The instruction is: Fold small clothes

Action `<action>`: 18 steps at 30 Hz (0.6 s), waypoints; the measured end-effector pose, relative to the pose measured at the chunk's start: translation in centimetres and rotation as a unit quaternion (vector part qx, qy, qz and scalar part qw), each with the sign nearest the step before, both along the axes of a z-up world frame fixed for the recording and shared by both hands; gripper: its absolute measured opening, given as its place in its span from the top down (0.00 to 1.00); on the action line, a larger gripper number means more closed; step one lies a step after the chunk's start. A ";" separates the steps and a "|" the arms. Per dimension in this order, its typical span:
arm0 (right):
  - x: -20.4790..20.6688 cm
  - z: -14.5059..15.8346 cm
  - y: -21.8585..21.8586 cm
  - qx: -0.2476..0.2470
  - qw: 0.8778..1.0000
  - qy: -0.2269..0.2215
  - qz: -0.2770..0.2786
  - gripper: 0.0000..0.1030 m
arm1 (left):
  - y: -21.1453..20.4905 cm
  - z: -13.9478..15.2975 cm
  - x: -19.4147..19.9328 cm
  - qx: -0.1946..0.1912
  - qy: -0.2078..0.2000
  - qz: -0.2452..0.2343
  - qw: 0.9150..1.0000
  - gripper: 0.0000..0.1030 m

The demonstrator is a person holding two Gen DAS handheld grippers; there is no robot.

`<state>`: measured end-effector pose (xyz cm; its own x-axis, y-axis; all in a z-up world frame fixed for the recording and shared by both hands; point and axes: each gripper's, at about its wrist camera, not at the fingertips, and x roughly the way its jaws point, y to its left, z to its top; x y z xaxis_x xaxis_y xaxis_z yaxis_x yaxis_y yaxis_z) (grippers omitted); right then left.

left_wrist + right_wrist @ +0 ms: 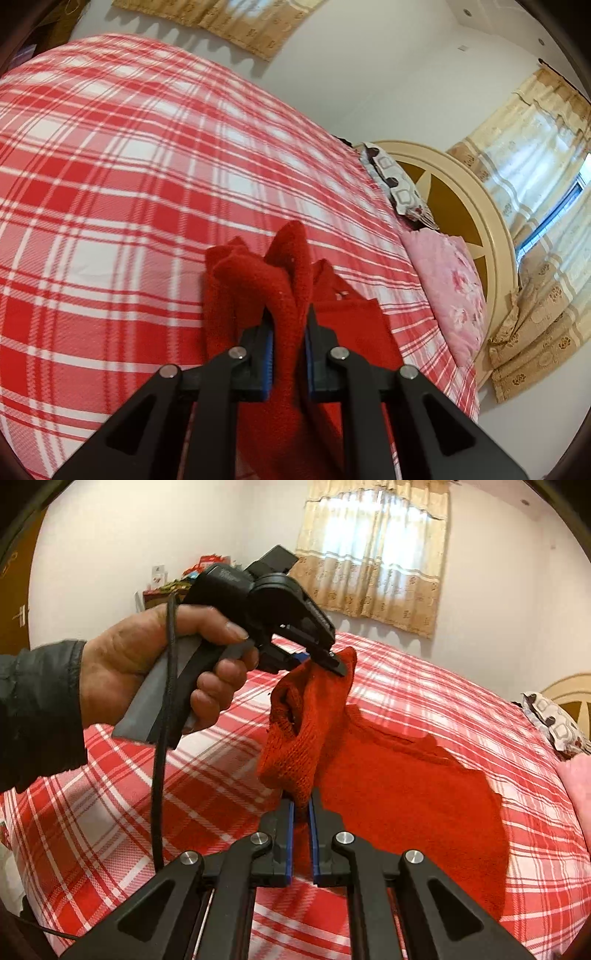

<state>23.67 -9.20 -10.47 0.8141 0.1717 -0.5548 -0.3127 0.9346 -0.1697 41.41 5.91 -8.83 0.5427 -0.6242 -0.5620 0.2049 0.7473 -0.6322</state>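
Now I hold both grippers clamped on a red knit (388,775) over the plaid bed (480,701): left gripper (338,664) pinching its raised end, right gripper (301,805) biting a fold below. Its body trails flat toward the headboard (480,206). I can read no label.

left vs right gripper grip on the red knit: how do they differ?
The left gripper pinches a narrow end of the red knit garment and holds it higher; the right gripper clamps a bunched fold lower down. In the right wrist view the left gripper shows whole, with the hand on its handle; the right gripper shows only its fingers. Both are shut on the same garment, lifted above the plaid bedspread.
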 end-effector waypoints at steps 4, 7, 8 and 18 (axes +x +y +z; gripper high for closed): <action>-0.7 0.7 -1.5 0.004 1.000 -0.014 -0.014 0.94 | -1.2 0.8 0.0 -0.004 -0.010 -0.006 1.000 0.87; -1.2 1.1 -2.6 0.010 1.000 -0.017 -0.022 0.94 | -2.2 1.3 0.2 -0.009 -0.016 -0.012 1.000 0.87; -1.4 1.2 -3.2 0.013 0.999 -0.017 -0.026 0.94 | -2.6 1.4 0.3 -0.011 -0.017 -0.015 1.000 0.87; -2.0 1.6 -7.6 0.036 0.998 -0.007 -0.052 0.94 | -8.4 2.3 0.9 0.005 -0.024 -0.050 0.998 0.87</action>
